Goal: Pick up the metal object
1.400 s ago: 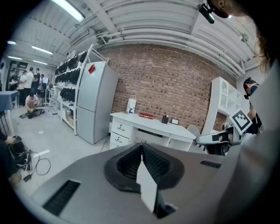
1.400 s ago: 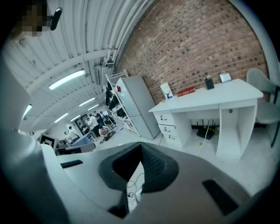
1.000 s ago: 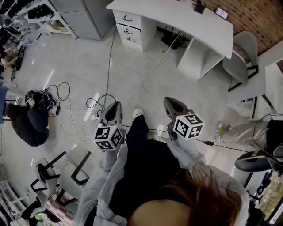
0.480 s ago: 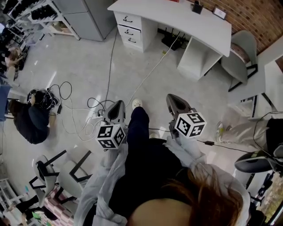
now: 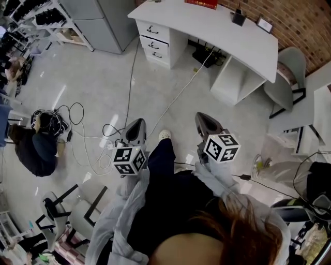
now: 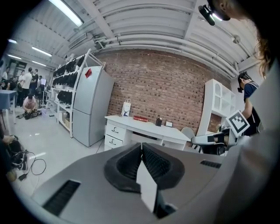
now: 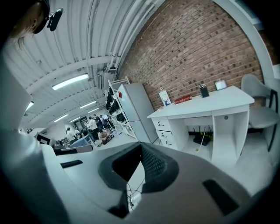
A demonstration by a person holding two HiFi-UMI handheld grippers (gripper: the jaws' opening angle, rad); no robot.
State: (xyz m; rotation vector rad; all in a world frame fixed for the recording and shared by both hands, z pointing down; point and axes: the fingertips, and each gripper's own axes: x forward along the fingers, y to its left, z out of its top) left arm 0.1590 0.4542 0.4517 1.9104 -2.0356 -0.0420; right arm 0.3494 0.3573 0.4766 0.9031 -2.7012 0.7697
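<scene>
I cannot pick out any metal object in these views. My left gripper and my right gripper are held out side by side above the pale floor, each with its marker cube behind it. In the left gripper view the left gripper has its ribbed pads together with nothing between them. The right gripper looks the same in its own view, shut and empty. Both point across the room toward a white desk.
The desk has drawers at its left and small items and a red book on top. A grey cabinet stands left of it, a grey chair right. Cables trail on the floor; a person crouches at left.
The desk and floor have slid down in the head view as the person steps toward them. Both grippers keep their spot in the picture and stay shut.
</scene>
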